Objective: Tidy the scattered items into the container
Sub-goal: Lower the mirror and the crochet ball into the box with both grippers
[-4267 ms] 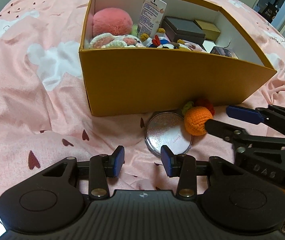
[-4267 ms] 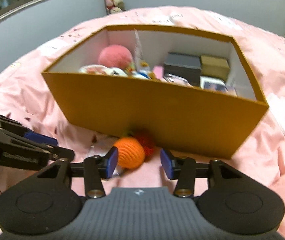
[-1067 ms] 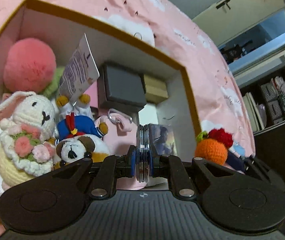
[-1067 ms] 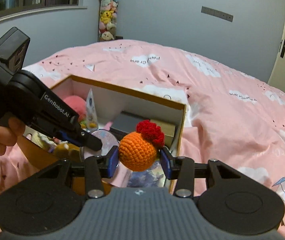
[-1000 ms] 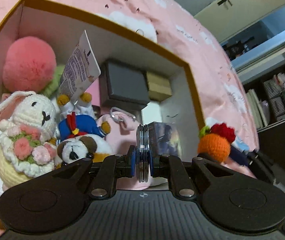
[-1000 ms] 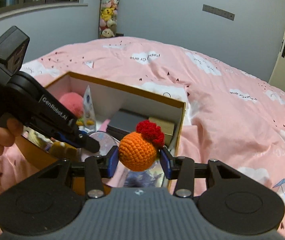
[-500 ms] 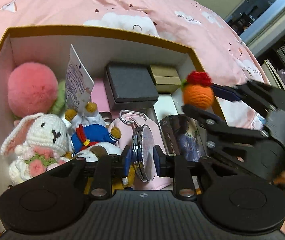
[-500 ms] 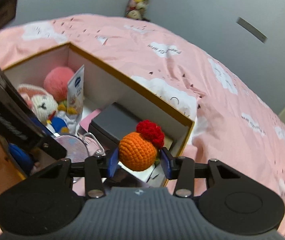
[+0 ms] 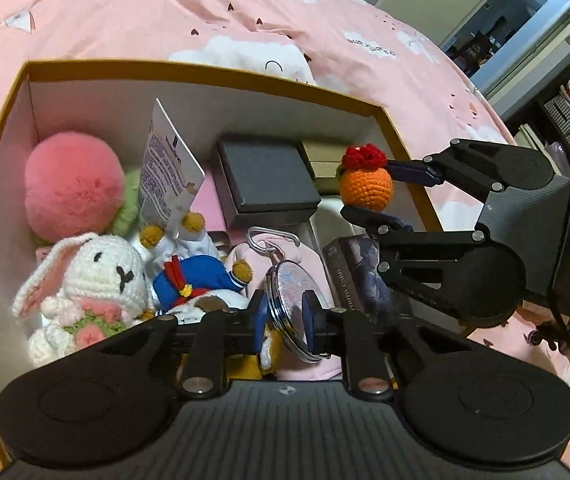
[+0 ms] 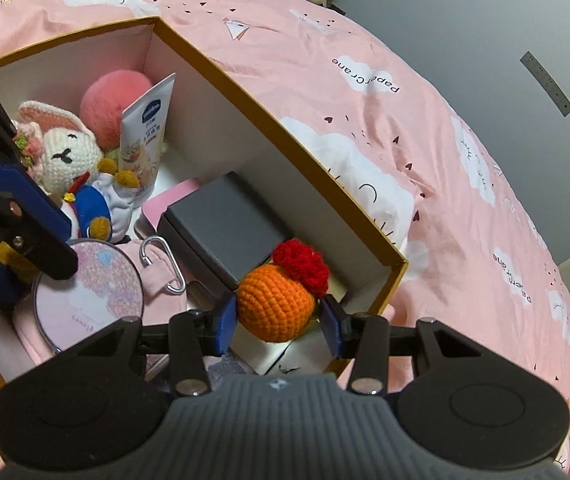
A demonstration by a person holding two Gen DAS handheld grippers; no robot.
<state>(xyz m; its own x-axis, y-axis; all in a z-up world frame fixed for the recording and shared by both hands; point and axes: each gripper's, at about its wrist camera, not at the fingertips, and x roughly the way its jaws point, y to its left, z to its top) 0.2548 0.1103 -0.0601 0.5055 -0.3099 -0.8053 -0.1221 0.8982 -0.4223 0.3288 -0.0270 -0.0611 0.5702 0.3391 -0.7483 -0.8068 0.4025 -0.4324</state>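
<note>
A mustard-yellow cardboard box point(image 9: 205, 74) with white inner walls point(image 10: 213, 136) sits on the pink bed. My left gripper point(image 9: 284, 315) hovers over its near right part; its jaws stand slightly apart around a round pink compact mirror point(image 9: 291, 312), which tilts loosely between them and rests on a pink pouch point(image 10: 157, 276). The mirror shows flat in the right wrist view point(image 10: 87, 294). My right gripper point(image 10: 278, 317) is shut on an orange crochet ball with a red tuft point(image 10: 277, 304), held over the box's right end point(image 9: 365, 188).
Inside the box are a pink pompom point(image 9: 71, 182), a crochet bunny point(image 9: 93, 276), a blue-suited plush point(image 9: 193, 280), a cream tube point(image 9: 167, 168), a dark grey box point(image 9: 265, 180), a gold box point(image 9: 323, 168) and a photo booklet point(image 9: 355, 276). Pink bedding point(image 10: 405, 128) surrounds the box.
Both grippers moved from outside the box to over its inside. The left jaws have loosened on the mirror, which now tilts down onto the pouch. The right gripper lowered the ball toward the box's right end.
</note>
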